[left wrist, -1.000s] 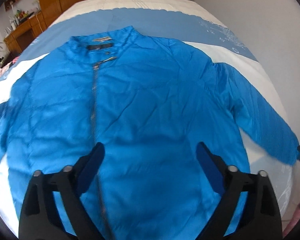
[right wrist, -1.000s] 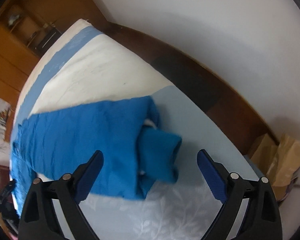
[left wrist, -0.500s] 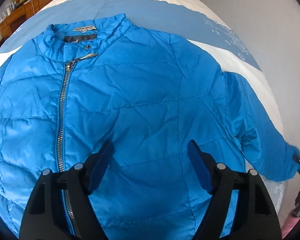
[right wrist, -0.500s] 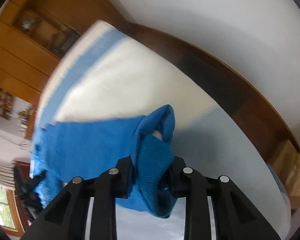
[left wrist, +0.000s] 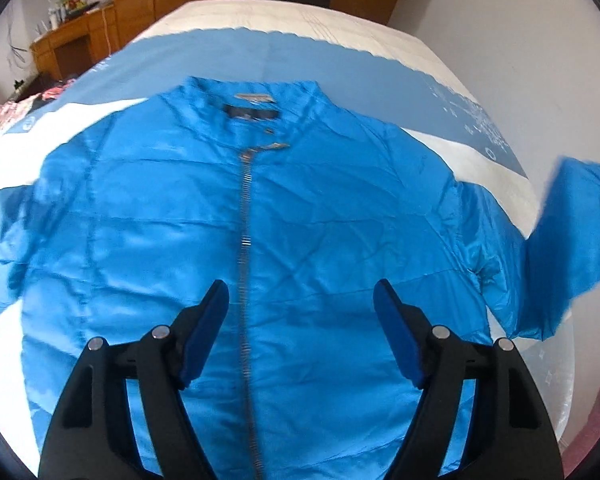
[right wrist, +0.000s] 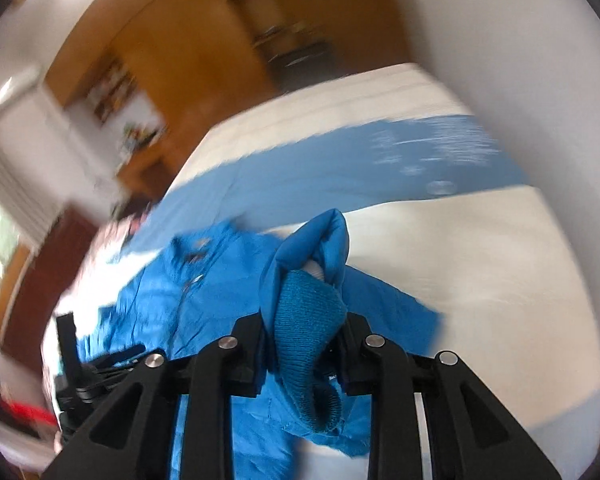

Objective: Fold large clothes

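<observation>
A blue jacket [left wrist: 292, 232] lies flat on the bed [left wrist: 340, 28], front up, zip [left wrist: 245, 240] closed, collar at the far end. The left claw [left wrist: 300, 332] hangs above its lower middle with its jaws wide apart and nothing in them. On the right, the sleeve [left wrist: 568, 248] is lifted off the bed. The right claw [right wrist: 304, 344] is clamped tight on the knit cuff [right wrist: 306, 320] of that sleeve.

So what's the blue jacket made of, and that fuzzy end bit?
The jacket looks like thin, slightly shiny quilted nylon or polyester: it shows stitched panels and creases. Its cuff, pinched in the right gripper, looks matte ribbed knit.
</observation>
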Demonstrator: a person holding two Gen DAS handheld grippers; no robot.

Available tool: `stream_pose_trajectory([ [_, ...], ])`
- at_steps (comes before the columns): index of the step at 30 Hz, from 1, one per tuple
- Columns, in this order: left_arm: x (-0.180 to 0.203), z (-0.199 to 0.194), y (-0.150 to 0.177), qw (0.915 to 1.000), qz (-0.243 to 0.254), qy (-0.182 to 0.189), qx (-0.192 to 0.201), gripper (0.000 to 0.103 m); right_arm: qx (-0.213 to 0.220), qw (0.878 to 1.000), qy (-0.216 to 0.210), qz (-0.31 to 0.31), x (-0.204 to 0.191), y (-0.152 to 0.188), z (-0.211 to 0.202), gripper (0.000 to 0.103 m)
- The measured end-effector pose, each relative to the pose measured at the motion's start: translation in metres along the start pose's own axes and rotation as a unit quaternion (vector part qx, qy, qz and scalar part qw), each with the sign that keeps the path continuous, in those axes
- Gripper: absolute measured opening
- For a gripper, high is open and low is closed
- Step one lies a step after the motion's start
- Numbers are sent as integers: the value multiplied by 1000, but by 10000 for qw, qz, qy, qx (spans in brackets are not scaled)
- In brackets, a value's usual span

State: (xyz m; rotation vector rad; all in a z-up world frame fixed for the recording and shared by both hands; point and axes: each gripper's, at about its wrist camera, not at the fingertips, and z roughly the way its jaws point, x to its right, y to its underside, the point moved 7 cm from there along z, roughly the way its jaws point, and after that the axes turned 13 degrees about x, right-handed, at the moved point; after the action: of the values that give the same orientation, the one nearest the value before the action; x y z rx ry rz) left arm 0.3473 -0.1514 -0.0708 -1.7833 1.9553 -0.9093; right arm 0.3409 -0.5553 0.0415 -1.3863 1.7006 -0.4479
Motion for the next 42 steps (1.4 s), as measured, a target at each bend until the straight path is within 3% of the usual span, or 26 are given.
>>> stream_pose_trajectory([
  [5, -23, -12, -6, 9998, -92, -104, 173, 78, -646, 9956, -625, -258, -72, 32, 68, 26],
  [8, -36, -14, -7, 9997, -135, -52, 206, 81, -1046, 9868, -1197, -294, -108, 49, 94, 32],
  [11, -48, -13, -4, 9991, -359, 148, 149, 81, -1384, 9675, -2114, 116, -125, 54, 91, 41],
  [13, -53, -16, -3, 9978, -523, 356, 193, 82, -1195, 9649, -2337, 43, -123, 47, 70, 41],
  [17, -57, -16, -4, 9952, -676, 660, 236, 86, -789, 9822, -1645, -438, -97, 37, 45, 41],
  [26, -22, 30, 0, 9934, -599, 941, -250, 84, -653, 9961, -596, -60, 12, 53, 8, 41],
  [28, -10, 43, -1, 9937, -535, 910, -368, 73, -590, 9970, -485, 97, 30, 53, 4, 42],
  [30, -3, 57, 2, 9939, -517, 800, -556, 42, -539, 9973, -425, 275, 44, 54, 1, 42],
  [33, 2, 67, 2, 9948, -492, 681, -574, 18, -493, 9973, -386, 396, 55, 55, 0, 42],
  [36, -3, 55, -6, 9962, -587, 610, -197, 12, -447, 9970, -378, 503, 63, 54, 2, 42],
  [42, -40, 3, -36, 9950, -589, 164, 788, 11, -450, 9958, -552, 578, 58, 51, 17, 41],
])
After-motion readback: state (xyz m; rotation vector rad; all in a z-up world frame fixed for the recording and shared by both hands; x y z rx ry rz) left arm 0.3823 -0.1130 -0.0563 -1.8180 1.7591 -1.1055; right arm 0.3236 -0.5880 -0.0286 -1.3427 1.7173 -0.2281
